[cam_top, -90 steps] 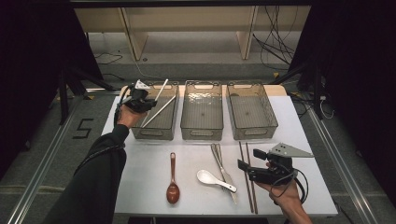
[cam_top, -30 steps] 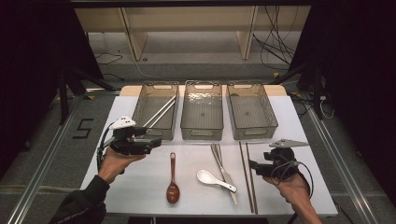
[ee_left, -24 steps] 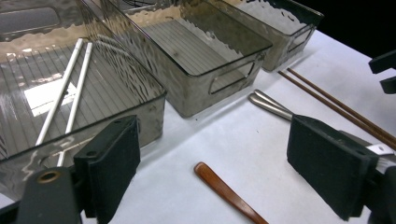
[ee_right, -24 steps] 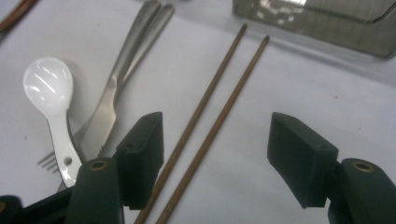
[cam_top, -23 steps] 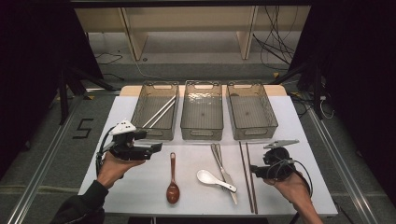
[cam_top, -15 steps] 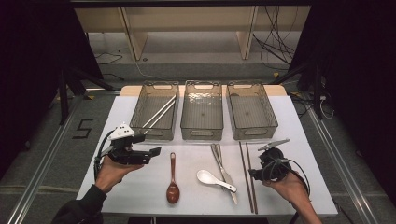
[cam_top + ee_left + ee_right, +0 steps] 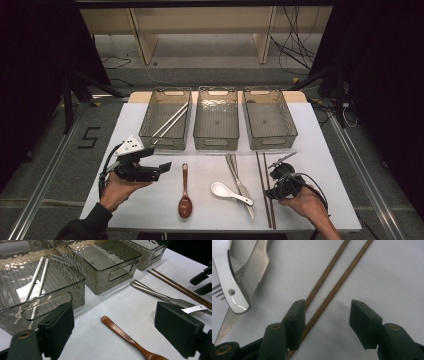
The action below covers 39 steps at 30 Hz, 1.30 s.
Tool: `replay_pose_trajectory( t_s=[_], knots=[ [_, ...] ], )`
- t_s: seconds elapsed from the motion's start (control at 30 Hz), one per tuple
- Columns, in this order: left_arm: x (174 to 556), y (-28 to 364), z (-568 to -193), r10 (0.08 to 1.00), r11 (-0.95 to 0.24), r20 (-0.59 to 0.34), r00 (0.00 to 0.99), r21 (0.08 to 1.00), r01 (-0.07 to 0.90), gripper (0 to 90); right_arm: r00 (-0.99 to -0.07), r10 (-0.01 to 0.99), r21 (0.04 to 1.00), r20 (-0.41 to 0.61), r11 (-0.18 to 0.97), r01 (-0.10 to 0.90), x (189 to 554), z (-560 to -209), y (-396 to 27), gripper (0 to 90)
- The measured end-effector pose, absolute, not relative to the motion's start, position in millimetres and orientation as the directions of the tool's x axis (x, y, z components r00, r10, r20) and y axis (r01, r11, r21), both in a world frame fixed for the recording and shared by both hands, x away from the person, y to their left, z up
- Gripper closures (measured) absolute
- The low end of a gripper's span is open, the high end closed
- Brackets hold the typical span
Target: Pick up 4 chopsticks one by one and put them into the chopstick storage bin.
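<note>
The right claw (image 7: 325, 315), half-closed and closing, straddles the brown chopsticks (image 7: 329, 277) lying near the worktop's right edge, to pinch both together. The left claw (image 7: 120, 327) waits wide, empty.
</note>
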<state>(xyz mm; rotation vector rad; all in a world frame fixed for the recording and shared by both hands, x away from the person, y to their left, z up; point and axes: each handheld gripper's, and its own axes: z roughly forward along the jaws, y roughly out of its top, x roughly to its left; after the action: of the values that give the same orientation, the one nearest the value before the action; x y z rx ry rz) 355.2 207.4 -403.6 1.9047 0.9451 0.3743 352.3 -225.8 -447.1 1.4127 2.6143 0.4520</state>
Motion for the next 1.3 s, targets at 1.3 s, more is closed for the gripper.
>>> replay_pose_trajectory(
  t_s=[1.3],
  knots=[
    [353,206,-411,0.732,-0.284,-0.118,0.671,0.842,0.459,16.2,-0.597,0.802,0.172,-0.025,0.592,0.787,353,-453,-229,77.9]
  ],
)
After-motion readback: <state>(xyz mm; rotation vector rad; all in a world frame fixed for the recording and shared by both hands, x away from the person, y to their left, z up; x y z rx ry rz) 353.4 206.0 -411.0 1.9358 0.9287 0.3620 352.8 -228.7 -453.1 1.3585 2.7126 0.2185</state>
